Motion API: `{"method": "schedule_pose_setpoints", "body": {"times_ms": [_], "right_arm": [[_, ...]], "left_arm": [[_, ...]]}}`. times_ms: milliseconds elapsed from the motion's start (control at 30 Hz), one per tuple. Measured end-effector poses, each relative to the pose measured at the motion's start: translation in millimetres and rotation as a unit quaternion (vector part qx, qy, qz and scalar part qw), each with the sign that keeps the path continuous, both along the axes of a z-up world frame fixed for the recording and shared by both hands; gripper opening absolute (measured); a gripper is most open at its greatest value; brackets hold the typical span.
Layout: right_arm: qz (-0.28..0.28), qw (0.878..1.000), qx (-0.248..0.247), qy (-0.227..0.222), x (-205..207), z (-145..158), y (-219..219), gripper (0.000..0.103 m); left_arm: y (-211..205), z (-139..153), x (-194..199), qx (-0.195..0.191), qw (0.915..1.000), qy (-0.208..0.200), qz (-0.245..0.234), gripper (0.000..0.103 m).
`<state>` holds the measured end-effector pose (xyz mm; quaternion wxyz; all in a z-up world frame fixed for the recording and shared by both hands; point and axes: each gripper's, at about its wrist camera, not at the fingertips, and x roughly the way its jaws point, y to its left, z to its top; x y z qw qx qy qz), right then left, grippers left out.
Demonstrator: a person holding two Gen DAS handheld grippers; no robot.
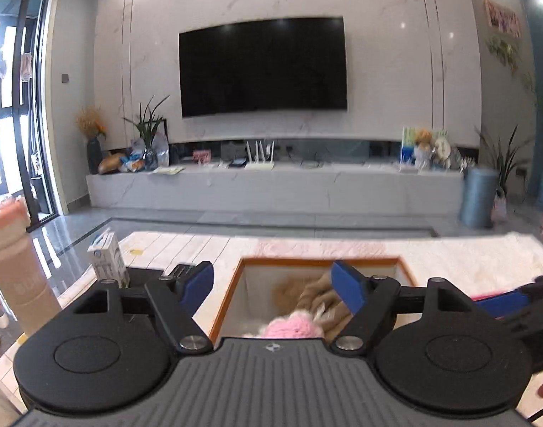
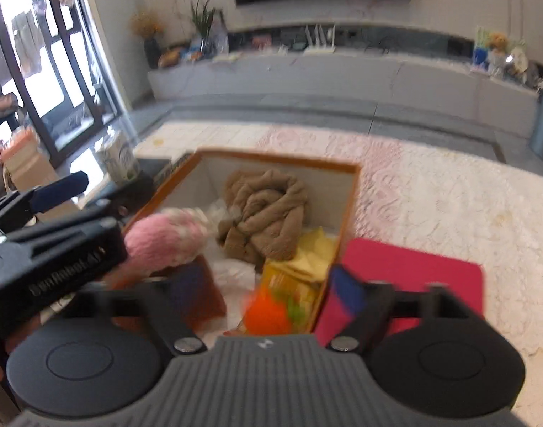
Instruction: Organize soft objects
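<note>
The bench (image 2: 431,195), w/ its pale lace-like cover, is carrying everything. At its middle the orange-rimmed box (image 2: 278,158) is sitting open-topped, prob. as the collecting bin for the soft stuff. A magenta mat (image 2: 413,267) is lying flat just beside the box at 3 o'clock; a milk carton (image 1: 106,259) is standing well off at 9 o'clock.

Inside the box, a tan knit cloth (image 2: 267,210) is lying bunched toward 12 o'clock, loosely crumpled, not folded. A pink fluffy toy (image 2: 164,242) is resting on the box's rim at 8 o'clock, half in, just beside the left unit's body. Yellow cloth (image 2: 314,252) is sitting at 4 o'clock, and an orange-and-green plush (image 2: 271,309) at 6 o'clock, blurred, so possibly mid-drop.

Left tongs (image 1: 273,283) are hanging over the box w/ jaws spread wide, nothing between them. Right tongs (image 2: 271,293) are likewise standing wide, gripping nothing; the orange plush is showing in the gap below them but no pad is pressing it. Both look aimed into the box since that's where items go.
</note>
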<state>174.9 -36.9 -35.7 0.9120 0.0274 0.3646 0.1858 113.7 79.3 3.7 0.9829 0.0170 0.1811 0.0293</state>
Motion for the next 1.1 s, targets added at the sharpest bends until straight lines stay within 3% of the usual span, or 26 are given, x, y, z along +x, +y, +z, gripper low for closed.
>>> {"method": "schedule_pose_setpoints", "body": {"times_ms": [100,200,367,533,600,733,867,1100], "right_arm": [[-0.018,0.999,0.003,-0.031,-20,11,-20,0.100],[-0.021,0.999,-0.004,-0.050,-44,18,-33,0.100],[-0.060,0.994,-0.026,-0.090,-79,16,-53,0.100],[-0.080,0.993,-0.023,-0.087,-104,5,-74,0.100],[-0.085,0.993,-0.016,-0.085,-111,1,-78,0.100],[-0.090,0.993,-0.013,-0.079,-121,-11,-83,0.100],[-0.101,0.987,-0.038,-0.121,-134,-16,-81,0.100],[-0.096,0.987,-0.044,-0.120,-134,-21,-84,0.100]], "left_arm": [[-16,12,-10,0.023,0.9996,0.016,-0.007,0.089],[-36,16,-28,0.041,0.9989,0.001,-0.023,0.089],[-58,14,-45,0.019,0.9983,0.015,-0.053,0.090],[-71,0,-61,-0.009,0.9946,0.030,-0.099,0.090],[-71,-5,-64,-0.022,0.9939,0.037,-0.101,0.090],[-75,-14,-71,-0.005,0.9951,0.036,-0.092,0.090],[-80,-19,-75,0.000,0.9953,0.039,-0.089,0.090],[-82,-25,-77,0.006,0.9950,0.041,-0.091,0.090]]}}
